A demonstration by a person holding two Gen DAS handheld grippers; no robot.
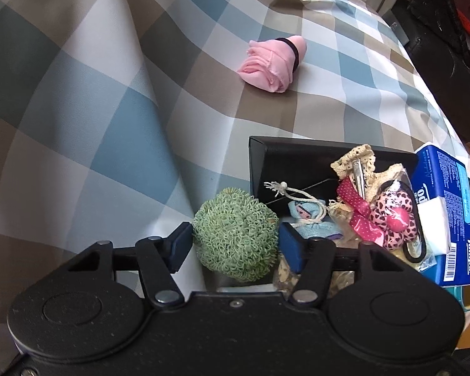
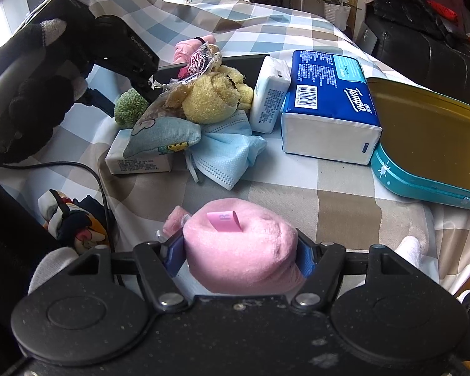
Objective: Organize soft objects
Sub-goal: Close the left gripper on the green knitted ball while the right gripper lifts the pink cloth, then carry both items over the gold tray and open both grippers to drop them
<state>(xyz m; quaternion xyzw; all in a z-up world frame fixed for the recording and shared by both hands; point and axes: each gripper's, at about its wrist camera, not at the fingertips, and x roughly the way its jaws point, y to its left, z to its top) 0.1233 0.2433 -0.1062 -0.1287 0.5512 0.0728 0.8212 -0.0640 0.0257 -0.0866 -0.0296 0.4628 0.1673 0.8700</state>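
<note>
My left gripper (image 1: 235,242) is shut on a green curly-yarn ball (image 1: 235,235), held just left of a black box (image 1: 266,156) that holds hair ties, a leopard-print bow (image 1: 391,216) and a small blue doll (image 1: 310,219). The ball also shows in the right wrist view (image 2: 127,108). My right gripper (image 2: 239,250) is shut on a rolled pink fluffy sock (image 2: 241,250) with a pink tag, low over the checked cloth. A rolled pink cloth with a black band (image 1: 272,62) lies farther out on the cloth.
A heap with a yellow plush (image 2: 213,94), blue pouch (image 2: 163,134) and blue face mask (image 2: 228,153) lies ahead. A Tempo tissue pack (image 2: 329,106), a small tissue pack (image 2: 271,91) and a teal tin lid (image 2: 423,144) stand right. A patterned cloth (image 2: 72,219) and cable lie left.
</note>
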